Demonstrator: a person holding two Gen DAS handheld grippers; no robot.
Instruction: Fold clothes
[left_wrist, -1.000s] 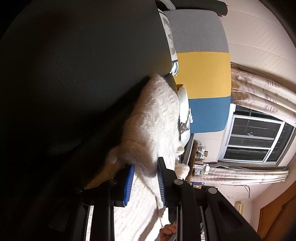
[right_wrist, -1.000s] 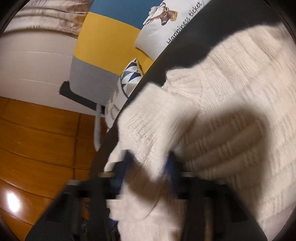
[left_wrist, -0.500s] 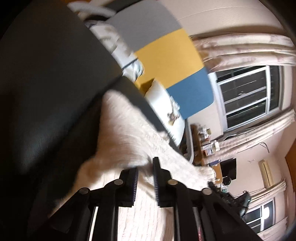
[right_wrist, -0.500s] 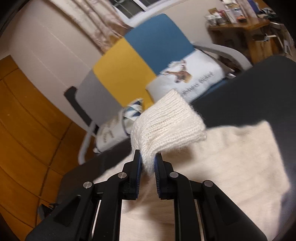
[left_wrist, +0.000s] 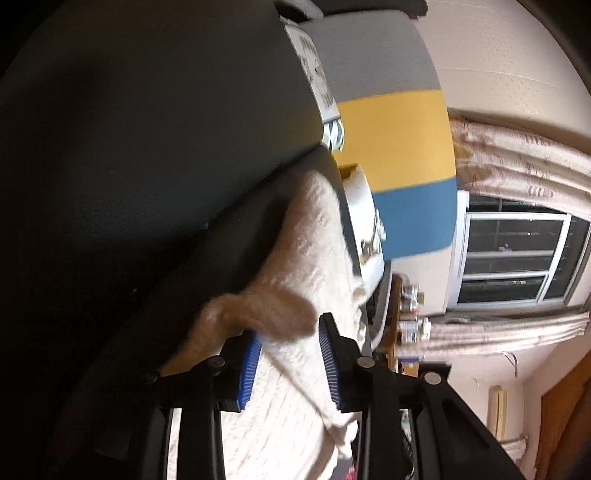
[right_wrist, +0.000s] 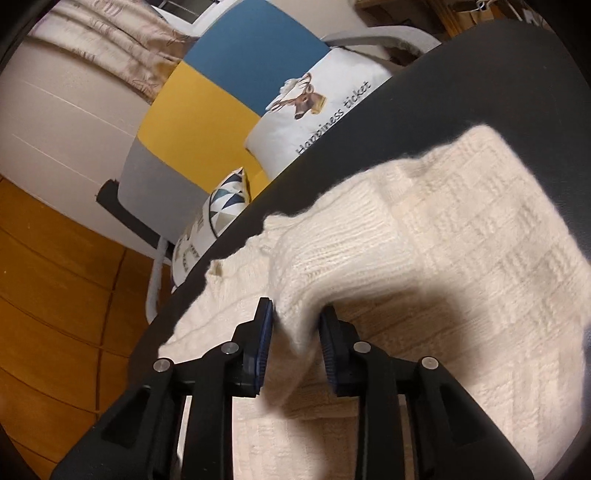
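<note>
Sweater (right_wrist: 461, 236) covers the dark table (right_wrist: 480, 74) by a striped sofa (right_wrist: 207, 96), both claws (left_wrist: 290, 356) (right_wrist: 295, 345) parted around knit folds.

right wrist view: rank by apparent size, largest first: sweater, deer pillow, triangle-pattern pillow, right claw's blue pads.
1. Cream knit sweater, which fills much of the frame.
2. Deer pillow.
3. Triangle-pattern pillow, partly hidden behind the black table edge, so unsure.
4. Blue pads on the right claw; nearness to the camera inflates them.

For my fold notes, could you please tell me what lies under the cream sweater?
The sweater lies on a dark table. Anything else beneath it is covered by the knit.
</note>
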